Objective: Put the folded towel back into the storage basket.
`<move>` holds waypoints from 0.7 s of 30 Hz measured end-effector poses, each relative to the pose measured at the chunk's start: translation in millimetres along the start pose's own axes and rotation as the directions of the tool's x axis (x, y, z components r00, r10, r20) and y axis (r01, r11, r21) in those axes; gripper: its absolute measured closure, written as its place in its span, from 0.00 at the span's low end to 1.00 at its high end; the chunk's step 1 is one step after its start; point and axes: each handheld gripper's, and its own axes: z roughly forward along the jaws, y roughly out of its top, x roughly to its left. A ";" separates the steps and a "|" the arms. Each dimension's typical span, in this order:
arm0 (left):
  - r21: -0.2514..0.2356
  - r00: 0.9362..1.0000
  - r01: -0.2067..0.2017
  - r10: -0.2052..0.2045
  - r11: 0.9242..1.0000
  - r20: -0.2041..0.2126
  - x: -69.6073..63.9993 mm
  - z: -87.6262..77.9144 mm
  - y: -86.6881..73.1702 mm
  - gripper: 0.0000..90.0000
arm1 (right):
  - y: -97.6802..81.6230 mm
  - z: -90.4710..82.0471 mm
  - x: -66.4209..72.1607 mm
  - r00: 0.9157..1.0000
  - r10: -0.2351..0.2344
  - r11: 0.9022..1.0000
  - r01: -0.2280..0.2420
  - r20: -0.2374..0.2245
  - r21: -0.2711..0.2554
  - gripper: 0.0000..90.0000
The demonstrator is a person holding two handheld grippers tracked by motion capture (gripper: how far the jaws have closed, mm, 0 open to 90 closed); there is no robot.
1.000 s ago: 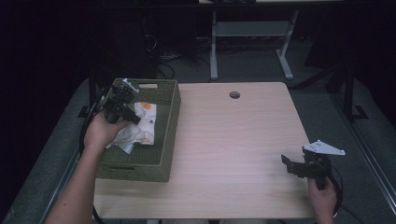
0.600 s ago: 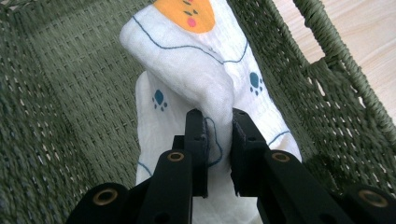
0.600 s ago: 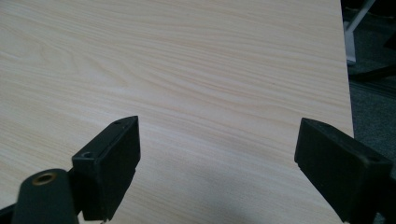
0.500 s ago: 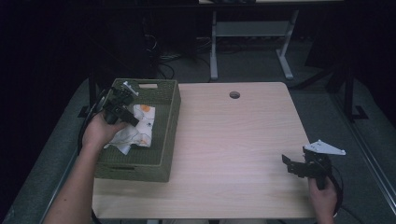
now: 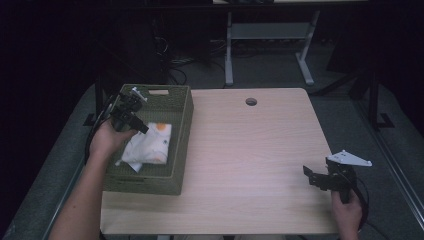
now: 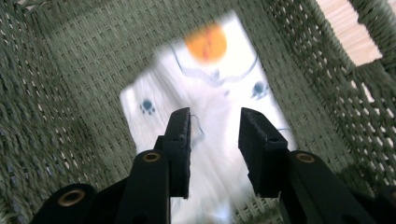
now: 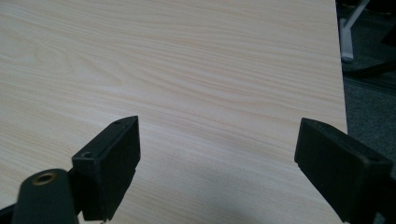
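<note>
At the left of the high view, my left gripper (image 5: 134, 118) hangs above the green woven basket (image 5: 181, 125), its jaws parted by a narrow gap and gripping nothing. Inside the basket a white printed cloth (image 6: 219, 107) lies on the floor, directly below those jaws. At lower right, my right gripper (image 5: 320, 177) stands wide open and empty over the bare wooden table (image 5: 250, 165).
</note>
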 end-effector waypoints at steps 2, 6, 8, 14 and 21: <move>-0.005 1.000 0.004 -0.004 1.000 0.004 -0.9 0.0 -1.2 0.70 | 0.4 0.6 -0.3 1.000 0.000 1.000 0.000 -0.001 0.002 0.15; -0.008 1.000 -0.001 0.001 1.000 0.009 -5.0 -1.4 -3.3 0.69 | 0.9 0.8 2.1 1.000 -0.009 1.000 0.009 -0.002 0.001 0.15; -0.010 1.000 -0.001 0.001 1.000 0.012 -5.9 -1.9 -3.7 0.69 | 1.0 1.1 2.8 1.000 -0.011 1.000 0.011 -0.001 0.002 0.15; -0.024 1.000 -0.003 0.003 1.000 0.019 -9.5 -8.4 -4.1 0.69 | 1.9 1.4 4.4 1.000 -0.013 1.000 0.013 -0.008 0.000 0.15; -0.032 1.000 -0.008 0.009 0.999 0.020 -13.9 -11.0 -2.6 0.68 | 1.6 1.2 3.7 1.000 -0.010 1.000 0.010 -0.011 0.000 0.15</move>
